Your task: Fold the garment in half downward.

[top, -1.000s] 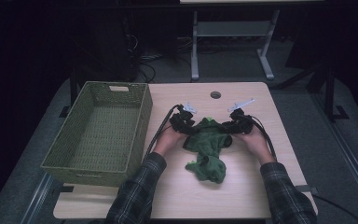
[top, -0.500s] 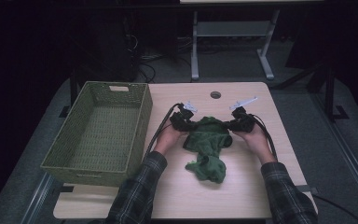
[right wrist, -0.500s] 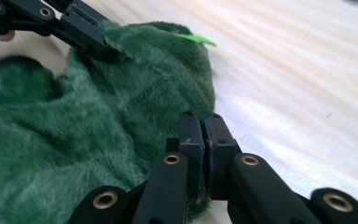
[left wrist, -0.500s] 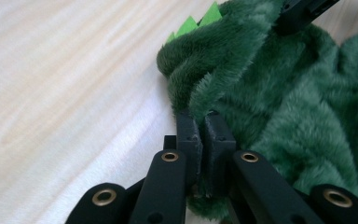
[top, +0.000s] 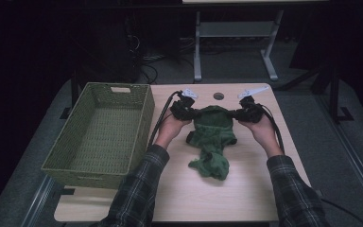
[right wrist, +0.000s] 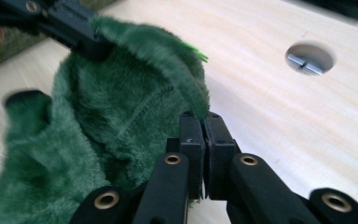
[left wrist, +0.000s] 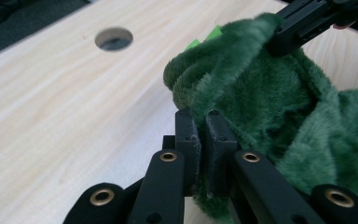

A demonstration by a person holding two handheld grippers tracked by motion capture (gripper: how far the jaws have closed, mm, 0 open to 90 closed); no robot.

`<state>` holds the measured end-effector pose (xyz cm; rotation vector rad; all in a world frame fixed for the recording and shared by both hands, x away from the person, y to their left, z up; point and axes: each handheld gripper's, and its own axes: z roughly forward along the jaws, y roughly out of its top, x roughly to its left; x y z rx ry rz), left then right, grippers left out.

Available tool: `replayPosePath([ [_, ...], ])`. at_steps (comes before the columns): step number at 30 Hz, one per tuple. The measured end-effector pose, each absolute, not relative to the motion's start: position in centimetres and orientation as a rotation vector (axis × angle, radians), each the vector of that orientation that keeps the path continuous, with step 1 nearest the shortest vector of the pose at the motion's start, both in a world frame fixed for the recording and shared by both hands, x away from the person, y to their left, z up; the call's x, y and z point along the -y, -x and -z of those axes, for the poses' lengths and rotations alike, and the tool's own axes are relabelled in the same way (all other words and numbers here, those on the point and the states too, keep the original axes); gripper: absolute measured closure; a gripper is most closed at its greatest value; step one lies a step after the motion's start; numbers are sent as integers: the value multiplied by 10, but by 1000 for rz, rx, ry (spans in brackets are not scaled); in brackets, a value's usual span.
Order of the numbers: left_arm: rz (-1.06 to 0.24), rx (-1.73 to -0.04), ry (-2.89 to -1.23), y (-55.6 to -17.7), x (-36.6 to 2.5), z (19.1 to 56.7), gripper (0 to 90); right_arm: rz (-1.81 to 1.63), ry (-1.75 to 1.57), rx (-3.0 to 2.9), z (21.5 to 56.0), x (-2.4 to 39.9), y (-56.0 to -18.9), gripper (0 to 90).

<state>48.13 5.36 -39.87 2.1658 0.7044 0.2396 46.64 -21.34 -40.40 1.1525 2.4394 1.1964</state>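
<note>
The left gripper (top: 192, 112) and right gripper (top: 237, 113) each have jaws clamped on an upper edge of the fluffy dark green fabric garment (top: 211, 137). Both sets of jaws have just been closing on it. It hangs stretched between them over the pale wooden worktop (top: 246, 184), its lower end on the wood, beside the green woven rectangular basket (top: 75, 165).

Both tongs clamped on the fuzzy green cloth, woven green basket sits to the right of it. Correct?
Not quite. The woven green basket sits left of the fuzzy green cloth, as the high view shows. The left tongs and right tongs are both clamped on the cloth.

Both hand-held grippers clamped and lifted the green cloth (top: 212, 137).
</note>
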Motion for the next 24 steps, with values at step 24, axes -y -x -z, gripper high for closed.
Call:
replayPosePath([
  [24,-217,-556,-2094,-415,-63,370,850,-1275,-960,-2416,375,225,-404,875],
])
